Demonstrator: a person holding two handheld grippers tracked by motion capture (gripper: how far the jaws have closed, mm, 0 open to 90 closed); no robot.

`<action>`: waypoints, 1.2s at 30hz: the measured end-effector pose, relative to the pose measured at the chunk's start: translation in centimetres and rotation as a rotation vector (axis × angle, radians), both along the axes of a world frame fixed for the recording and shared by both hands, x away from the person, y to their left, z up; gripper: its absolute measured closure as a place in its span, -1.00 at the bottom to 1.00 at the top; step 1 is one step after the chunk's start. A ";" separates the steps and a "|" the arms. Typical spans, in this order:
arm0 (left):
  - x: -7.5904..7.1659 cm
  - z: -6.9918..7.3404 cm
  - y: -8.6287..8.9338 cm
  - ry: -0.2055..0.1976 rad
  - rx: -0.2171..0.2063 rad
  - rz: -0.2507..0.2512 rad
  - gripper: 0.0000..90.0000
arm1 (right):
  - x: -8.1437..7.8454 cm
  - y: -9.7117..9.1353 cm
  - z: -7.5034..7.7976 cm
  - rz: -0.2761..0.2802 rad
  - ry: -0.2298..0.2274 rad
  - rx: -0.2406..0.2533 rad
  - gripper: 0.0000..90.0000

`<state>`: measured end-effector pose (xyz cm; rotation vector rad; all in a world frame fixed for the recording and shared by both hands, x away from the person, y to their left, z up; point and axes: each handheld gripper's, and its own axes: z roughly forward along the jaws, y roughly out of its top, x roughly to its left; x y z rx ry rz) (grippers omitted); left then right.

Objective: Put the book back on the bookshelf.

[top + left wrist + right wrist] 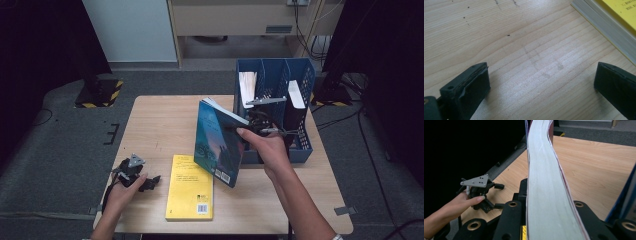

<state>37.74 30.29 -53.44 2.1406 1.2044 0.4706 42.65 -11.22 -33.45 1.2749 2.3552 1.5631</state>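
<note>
High view: the blue book (218,142) hung upright and tilted above the table (155,120), clamped along its page edge by the right gripper (252,127), just in front of the blue file rack (274,107) at the table's right side. In the right gripper view the pale block of pages (544,185) rose straight up between the two black jaws, which pressed on it from both sides. The step in hand looked like carrying the book toward a slot of the rack; the next move would call for turning it until it lined up with a free compartment, then lowering it in without catching a divider. The right forearm reached forward from the bottom edge, wrist bent so the book stood on end. A yellow book (190,187) lay flat near the table's front edge. Left of it, the left gripper (142,181) rested low on the table, its jaws standing wide apart over bare wood with nothing between them.
</note>
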 end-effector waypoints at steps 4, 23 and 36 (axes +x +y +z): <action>0.0 0.0 0.0 0.000 -0.001 0.000 -1.00 | -0.7 -0.7 0.1 -0.005 -0.001 0.003 0.64; 0.0 0.0 0.0 -0.004 -0.003 0.001 -1.00 | -2.6 -4.8 -0.7 -0.055 0.029 0.030 0.64; 0.0 -0.1 0.0 -0.005 -0.003 -0.001 -1.00 | -4.3 -7.0 -0.3 -0.075 0.029 0.057 0.63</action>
